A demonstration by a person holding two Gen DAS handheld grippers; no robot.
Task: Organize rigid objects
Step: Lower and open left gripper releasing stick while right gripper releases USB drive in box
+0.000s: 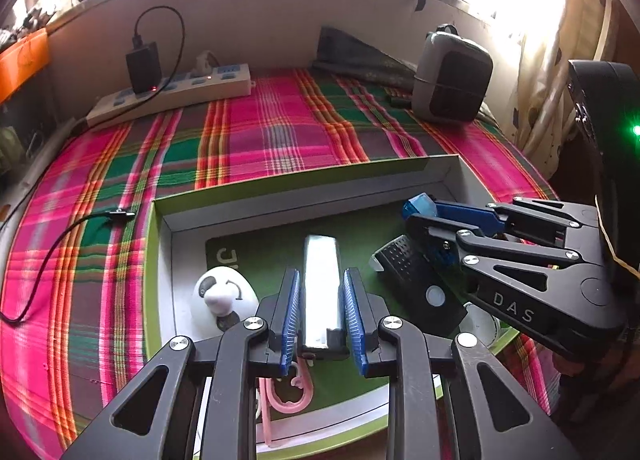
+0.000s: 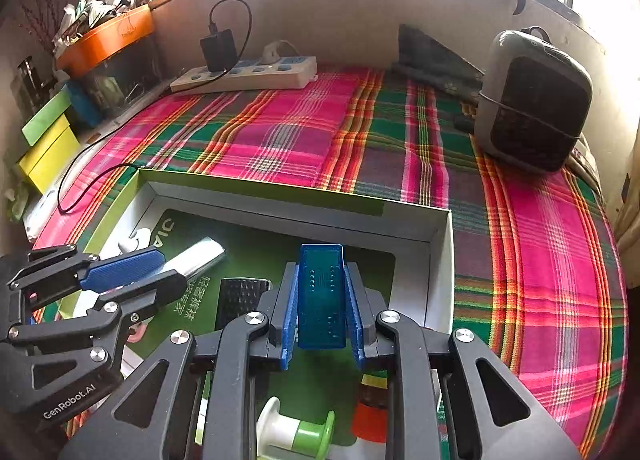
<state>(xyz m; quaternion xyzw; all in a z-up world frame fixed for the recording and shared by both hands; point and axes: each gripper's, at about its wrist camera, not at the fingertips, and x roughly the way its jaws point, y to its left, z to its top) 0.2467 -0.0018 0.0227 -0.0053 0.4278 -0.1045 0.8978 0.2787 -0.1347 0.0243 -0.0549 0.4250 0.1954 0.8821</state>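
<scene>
A shallow green-and-white box (image 1: 304, 180) lies on the plaid cloth and also shows in the right wrist view (image 2: 280, 196). My left gripper (image 1: 321, 284) is over the box with a silver metal bar (image 1: 321, 284) between its blue pads; small gaps show at the sides. The bar also shows in the right wrist view (image 2: 198, 256). My right gripper (image 2: 321, 292) is shut on a translucent blue plastic block (image 2: 322, 296), held above the box; the block also shows in the left wrist view (image 1: 418, 206). A black textured device (image 1: 412, 276) lies in the box.
In the box lie a white panda figure (image 1: 224, 296), a pink plastic clip (image 1: 288, 392), a green-and-white spool (image 2: 296, 430) and a red-capped item (image 2: 370, 412). A power strip (image 1: 172, 94), a grey speaker (image 2: 534, 100) and a loose black cable (image 1: 60, 256) lie on the cloth.
</scene>
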